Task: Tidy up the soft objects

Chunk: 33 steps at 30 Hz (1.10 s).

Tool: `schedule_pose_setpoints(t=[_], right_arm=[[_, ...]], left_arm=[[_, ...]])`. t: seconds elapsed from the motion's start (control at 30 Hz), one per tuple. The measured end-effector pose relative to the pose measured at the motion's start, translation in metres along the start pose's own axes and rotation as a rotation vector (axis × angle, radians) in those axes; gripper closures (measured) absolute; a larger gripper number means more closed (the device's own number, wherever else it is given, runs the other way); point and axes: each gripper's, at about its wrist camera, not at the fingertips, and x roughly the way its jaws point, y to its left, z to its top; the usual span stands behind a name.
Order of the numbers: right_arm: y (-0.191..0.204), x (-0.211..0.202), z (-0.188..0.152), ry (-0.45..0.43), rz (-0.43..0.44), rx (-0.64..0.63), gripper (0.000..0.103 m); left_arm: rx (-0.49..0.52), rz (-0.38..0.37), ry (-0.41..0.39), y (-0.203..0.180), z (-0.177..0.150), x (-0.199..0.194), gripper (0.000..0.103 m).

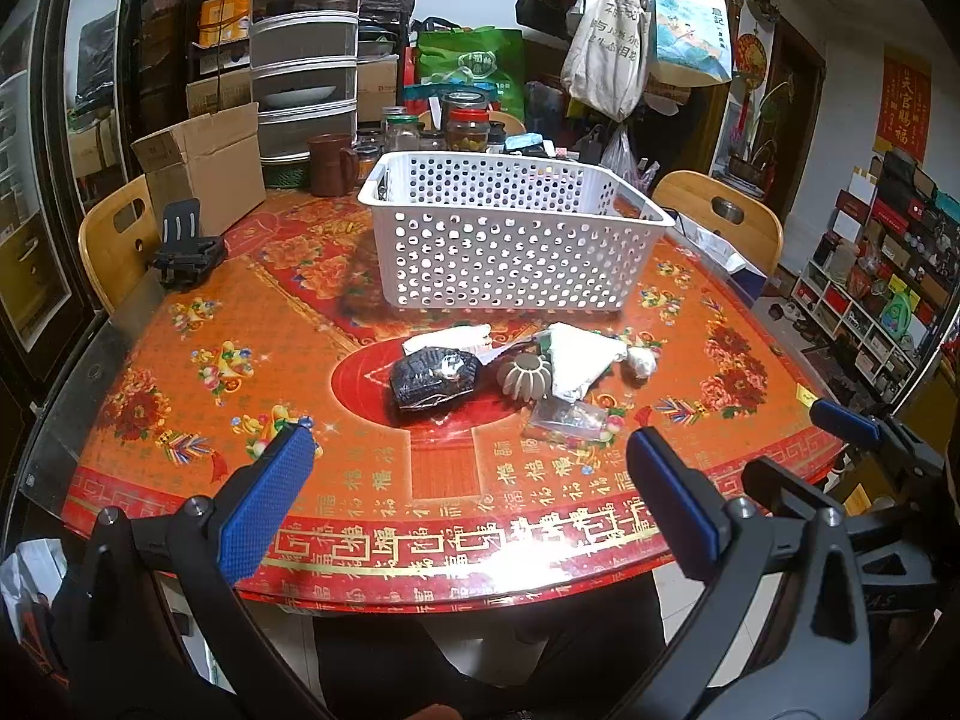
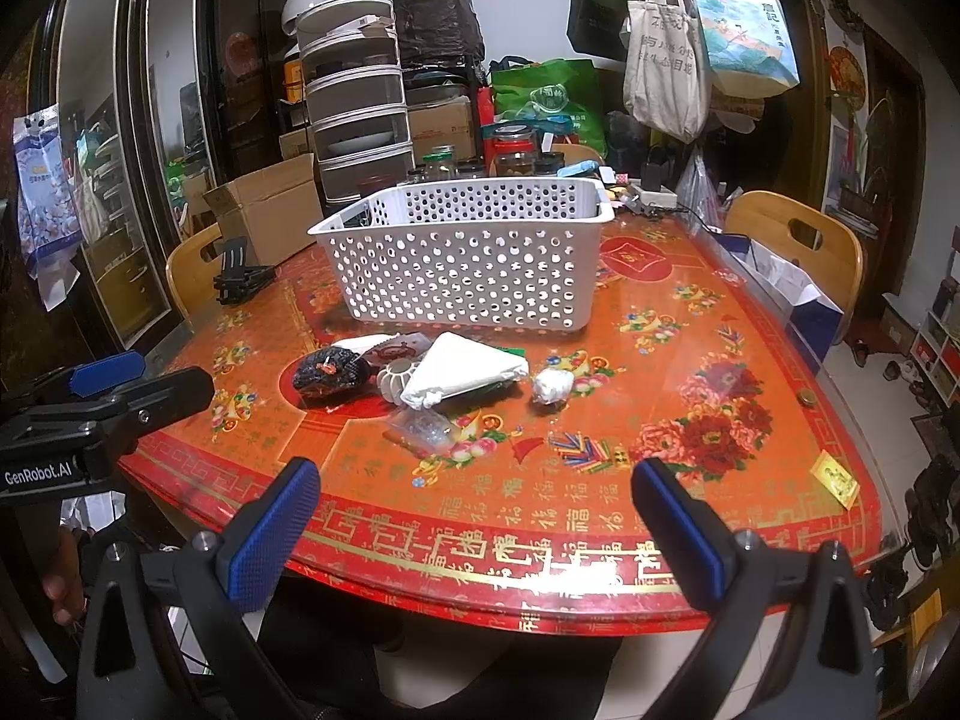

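- Both grippers hang at the near table edge, nothing held: left gripper [image 1: 468,498] and right gripper [image 2: 474,522] each have their fingers wide apart.
- The soft stuff sits mid-table in a clump: clear packet [image 2: 423,426] nearest, then black pouch [image 1: 433,377], ribbed round thing [image 1: 527,377], white bag [image 2: 465,371], small white bundle [image 2: 553,385].
- I'd grab the loners at the edges first and pinch gently.
- The white basket [image 1: 510,252] just behind looks like the drop spot.
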Motion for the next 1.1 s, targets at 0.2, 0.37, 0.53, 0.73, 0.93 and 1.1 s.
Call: schedule_pose_setpoints(t=[0.2, 0.37, 0.53, 0.73, 0.93, 1.1], right_arm=[[0.000, 0.000, 0.000, 0.002, 0.000, -0.001, 0.000], [0.001, 0.000, 0.000, 0.003, 0.001, 0.000, 0.000], [0.001, 0.001, -0.001, 0.003, 0.001, 0.000, 0.000], [0.001, 0.005, -0.005, 0.013, 0.009, 0.004, 0.000], [-0.006, 0.019, -0.008, -0.001, 0.040, 0.019, 0.000], [-0.031, 0.046, -0.012, -0.026, 0.047, 0.107, 0.000]], left_arm=[[0.000, 0.000, 0.001, 0.000, 0.000, 0.000, 0.000], [0.000, -0.001, 0.002, 0.000, 0.000, 0.000, 0.000], [-0.005, -0.002, 0.009, 0.002, -0.003, 0.005, 0.000], [-0.022, -0.042, -0.003, 0.008, -0.005, 0.013, 0.000], [-0.036, -0.032, -0.060, 0.020, -0.007, 0.028, 0.000], [-0.036, -0.042, 0.045, 0.032, -0.012, 0.075, 0.000]])
